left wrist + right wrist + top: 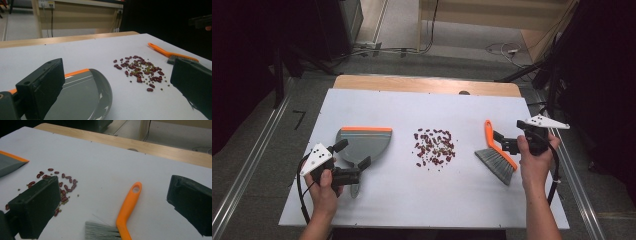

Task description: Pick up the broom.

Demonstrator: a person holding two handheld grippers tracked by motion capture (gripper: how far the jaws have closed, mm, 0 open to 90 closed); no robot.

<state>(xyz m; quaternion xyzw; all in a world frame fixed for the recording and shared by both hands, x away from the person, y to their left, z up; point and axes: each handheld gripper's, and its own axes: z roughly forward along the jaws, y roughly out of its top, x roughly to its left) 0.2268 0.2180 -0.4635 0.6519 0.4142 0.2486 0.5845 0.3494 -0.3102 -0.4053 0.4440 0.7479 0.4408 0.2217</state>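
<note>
Both tools between parted fingers.

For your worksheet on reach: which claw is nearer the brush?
Right. The right claw hangs open over the brush; the left claw is across the beans, over the dustpan.

bare table across the upper frame; beans at center, dustpan left, brush right block passage.

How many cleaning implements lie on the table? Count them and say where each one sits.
2. The grey dustpan lies left of the bean pile, by the left tool. The orange-handled brush lies right of it, by the right tool.
</note>
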